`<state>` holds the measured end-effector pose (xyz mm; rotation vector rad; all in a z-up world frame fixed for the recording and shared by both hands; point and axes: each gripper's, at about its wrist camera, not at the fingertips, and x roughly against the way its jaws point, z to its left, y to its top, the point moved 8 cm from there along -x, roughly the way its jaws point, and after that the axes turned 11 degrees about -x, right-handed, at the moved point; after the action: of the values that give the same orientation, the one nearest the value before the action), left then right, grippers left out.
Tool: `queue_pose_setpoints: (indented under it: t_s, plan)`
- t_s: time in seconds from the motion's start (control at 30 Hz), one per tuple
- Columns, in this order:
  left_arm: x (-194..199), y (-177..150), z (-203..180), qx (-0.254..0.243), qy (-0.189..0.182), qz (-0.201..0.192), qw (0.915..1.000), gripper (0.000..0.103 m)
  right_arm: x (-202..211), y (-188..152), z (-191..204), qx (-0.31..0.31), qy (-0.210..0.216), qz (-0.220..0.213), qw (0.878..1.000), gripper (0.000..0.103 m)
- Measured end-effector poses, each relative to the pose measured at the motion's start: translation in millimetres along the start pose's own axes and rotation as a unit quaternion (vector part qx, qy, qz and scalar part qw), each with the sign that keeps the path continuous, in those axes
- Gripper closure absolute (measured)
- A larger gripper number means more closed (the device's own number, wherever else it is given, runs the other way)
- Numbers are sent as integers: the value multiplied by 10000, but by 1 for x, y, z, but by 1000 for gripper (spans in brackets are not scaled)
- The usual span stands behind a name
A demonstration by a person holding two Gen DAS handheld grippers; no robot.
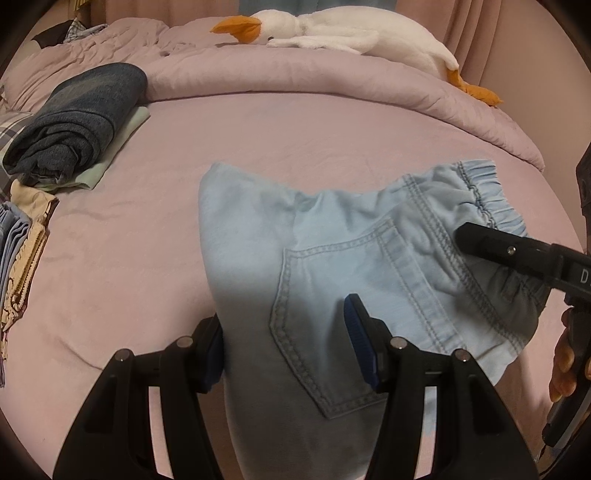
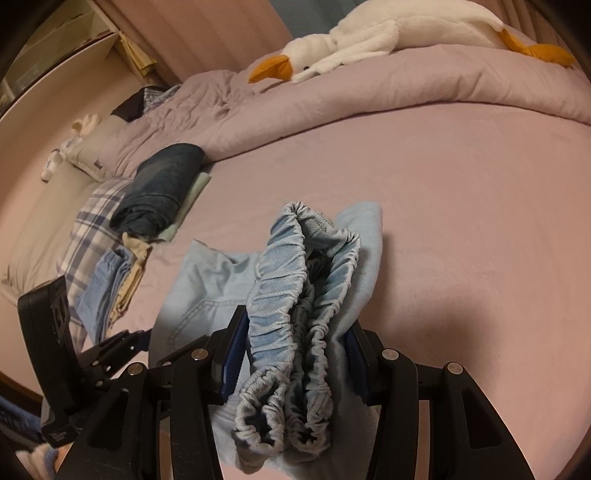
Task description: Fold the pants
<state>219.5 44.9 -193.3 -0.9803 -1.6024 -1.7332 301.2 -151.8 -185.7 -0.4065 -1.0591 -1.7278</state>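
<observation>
Pants: light blue denim pants (image 1: 332,258), folded, on the pink bed (image 1: 147,258).
Left gripper (image 1: 286,347): fingers pinching the folded leg section by the back pocket.
Right gripper (image 2: 293,354): fingers pinching the bunched elastic waistband (image 2: 288,295).
Beyond the fingers: folded dark jeans (image 1: 81,122), plush goose (image 1: 351,33).

My left black two-finger gripper with blue pads (image 1: 288,343) angled downward, jaws clamped across light cloth, my right black blue-padded gripper (image 2: 291,354) likewise pitched down, gripping bunched fabric, fingers (image 1: 563,363) wrapping its handle
</observation>
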Motion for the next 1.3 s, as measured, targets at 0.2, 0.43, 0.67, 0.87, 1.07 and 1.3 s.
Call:
queue_pose_setpoints:
  t_s: [0.2, 0.43, 0.67, 0.87, 1.07, 1.3]
  plan:
    - [-3, -5, 4, 35, 68, 81, 9999, 46, -3, 1, -13, -169, -78, 62, 9998, 53]
    - [-5, -9, 5, 53, 94, 120, 9999, 43, -7, 0, -26, -340, -178, 155, 9991, 53]
    - [-8, -12, 8, 67, 128, 170, 9998, 36, -10, -1, -33, -375, -329, 218, 9985, 48]
    - [-9, -15, 9, 107, 144, 207, 9996, 31, -13, -3, -43, -468, -463, 316, 9973, 42]
    - [-10, -17, 11, 152, 167, 239, 9995, 24, -16, -3, -47, -531, -515, 389, 9965, 36]
    - [-10, -18, 13, 155, 168, 245, 9994, 22, -13, -3, -47, -483, -551, 393, 9965, 35]
